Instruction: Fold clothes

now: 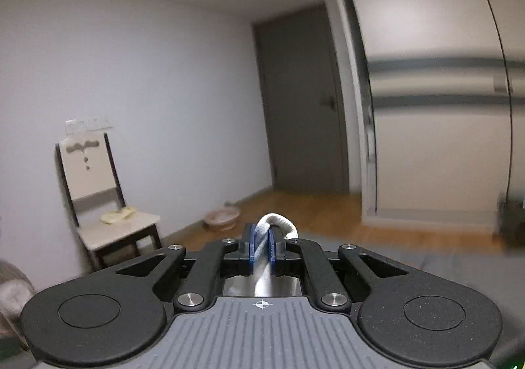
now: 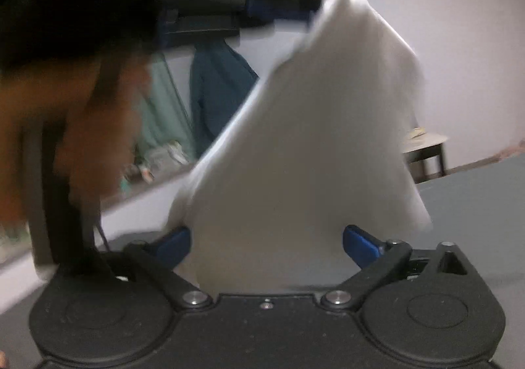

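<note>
A white cloth (image 1: 275,221) is pinched between the blue pads of my left gripper (image 1: 262,231), which is shut on a bunched fold of it and held high, facing the room. In the right wrist view the same white cloth (image 2: 311,123) hangs down as a wide blurred sheet from the left gripper (image 2: 282,11) at the top. Its lower part falls between the fingers of my right gripper (image 2: 265,237). Those fingers stand wide apart and open, and the blue pads do not press the cloth. A person's hand (image 2: 82,123) shows blurred at the left.
A chair (image 1: 108,205) with a yellow item (image 1: 118,215) on its seat stands by the left wall, and a basin (image 1: 223,218) sits on the wood floor. A dark door (image 1: 298,106) and wardrobe (image 1: 443,106) lie ahead. Teal garments (image 2: 220,90) hang behind; the grey surface (image 2: 475,205) lies below.
</note>
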Motion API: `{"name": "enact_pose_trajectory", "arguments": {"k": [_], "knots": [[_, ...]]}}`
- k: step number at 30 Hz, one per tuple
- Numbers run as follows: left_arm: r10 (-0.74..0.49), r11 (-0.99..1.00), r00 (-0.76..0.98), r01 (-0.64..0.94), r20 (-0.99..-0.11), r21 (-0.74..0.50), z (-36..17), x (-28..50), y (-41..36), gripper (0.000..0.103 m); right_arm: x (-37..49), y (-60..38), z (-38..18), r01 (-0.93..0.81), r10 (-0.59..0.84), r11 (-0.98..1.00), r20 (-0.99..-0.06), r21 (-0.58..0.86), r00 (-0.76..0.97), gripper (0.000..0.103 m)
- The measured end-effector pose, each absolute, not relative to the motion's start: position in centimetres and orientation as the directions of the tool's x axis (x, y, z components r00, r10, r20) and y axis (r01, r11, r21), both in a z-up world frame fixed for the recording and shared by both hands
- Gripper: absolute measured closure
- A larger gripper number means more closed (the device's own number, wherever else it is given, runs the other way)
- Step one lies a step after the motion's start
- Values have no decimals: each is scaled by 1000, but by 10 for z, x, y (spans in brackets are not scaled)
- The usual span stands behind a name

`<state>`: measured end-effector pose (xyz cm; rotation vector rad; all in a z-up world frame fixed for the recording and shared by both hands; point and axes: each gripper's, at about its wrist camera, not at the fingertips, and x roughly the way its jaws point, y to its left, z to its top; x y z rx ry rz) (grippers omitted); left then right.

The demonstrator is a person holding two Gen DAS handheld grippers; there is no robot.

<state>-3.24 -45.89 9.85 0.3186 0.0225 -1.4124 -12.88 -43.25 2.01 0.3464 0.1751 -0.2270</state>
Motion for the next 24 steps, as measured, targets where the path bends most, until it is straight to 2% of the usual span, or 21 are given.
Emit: {"name": "enact_pose_trajectory", "arguments": {"k": [1, 2, 3, 4, 6, 7, 9, 10, 11, 14, 17, 19, 22, 23, 24], "knots": [[-961, 126, 173, 968, -216, 217, 90, -36, -455, 96, -125, -435, 14, 224, -153, 909, -218, 351, 964, 19], [-957, 122, 174, 967, -232, 222, 81, -39, -450, 96, -122, -438, 8, 199, -116, 901, -227, 386, 967, 40], [-954, 94, 147, 975, -261, 203, 74, -36, -446, 96, -118, -441, 2, 176, -80, 889, -233, 424, 969, 53], [-949, 80, 134, 978, -286, 193, 67, -36, -439, 93, -115, -444, -2, 161, -53, 867, -234, 471, 971, 58], [-931, 121, 180, 973, -317, 198, 58, -31, -425, 86, -108, -450, -9, 169, -32, 825, -254, 539, 967, 82], [-921, 147, 207, 969, -330, 199, 54, -28, -417, 78, -107, -453, -12, 195, -43, 807, -274, 557, 961, 84], [-905, 227, 276, 957, -323, 180, 51, -15, -397, 47, -104, -458, -20, 249, -66, 768, -313, 591, 947, 93], [-901, 265, 304, 951, -309, 160, 52, -5, -382, 18, -106, -462, -24, 285, -91, 743, -330, 606, 940, 96], [-896, 301, 332, 943, -295, 145, 52, 9, -366, 1, -108, -467, -26, 323, -118, 709, -346, 627, 931, 98], [-865, 388, 411, 912, -289, 135, 52, 39, -320, 0, -120, -482, -32, 398, -196, 598, -355, 696, 914, 99], [-780, 515, 530, 846, -332, 141, 39, 69, -274, 0, -134, -490, -29, 458, -282, 522, -362, 719, 889, 99], [-730, 581, 577, 806, -366, 113, 32, 86, -236, 0, -150, -490, -16, 458, -367, 515, -297, 724, 881, 99], [-689, 636, 591, 771, -420, 39, 17, 117, -178, 0, -182, -475, 18, 505, -538, 602, -153, 619, 829, 100], [-675, 653, 589, 757, -445, 12, 10, 124, -160, 0, -189, -473, 23, 543, -576, 597, -156, 590, 802, 99], [-658, 667, 586, 745, -474, -6, 3, 130, -147, 0, -189, -476, 22, 598, -583, 555, -242, 578, 775, 98]]}}
